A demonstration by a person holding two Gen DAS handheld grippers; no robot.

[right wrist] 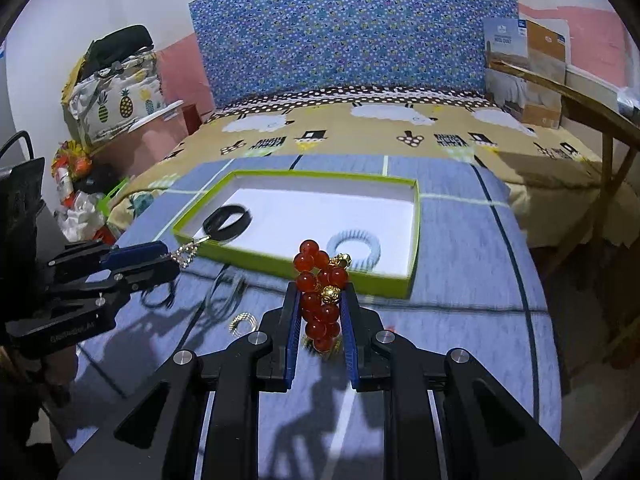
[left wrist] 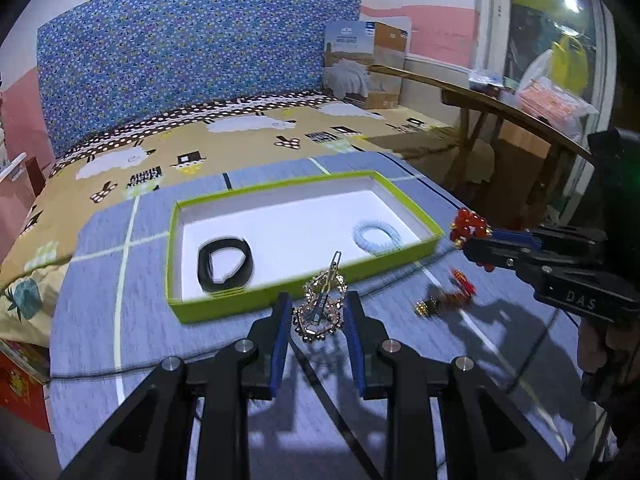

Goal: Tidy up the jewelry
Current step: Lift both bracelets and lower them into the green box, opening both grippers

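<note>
Black linkage arms with blue-padded fingers fill the foreground of both wrist views. Between the fingers of the left gripper [left wrist: 318, 314] hangs a gold chain bracelet [left wrist: 320, 308], clamped and lifted above the blue-grey tablecloth [left wrist: 120, 320]. At the right gripper [right wrist: 322, 312] the pads are closed on a red bead bracelet [right wrist: 320, 300] with gold charms, also held off the cloth. Just beyond both stands a shallow green tray [left wrist: 248, 304] with a white floor; a black band [left wrist: 224, 264] lies in its left part and a pale blue ring [left wrist: 376, 236] in its right. More small jewelry pieces [left wrist: 444, 300] lie loose on the cloth beside the tray. Farther back sits a bed with a sheep-print cover [left wrist: 240, 136].
</note>
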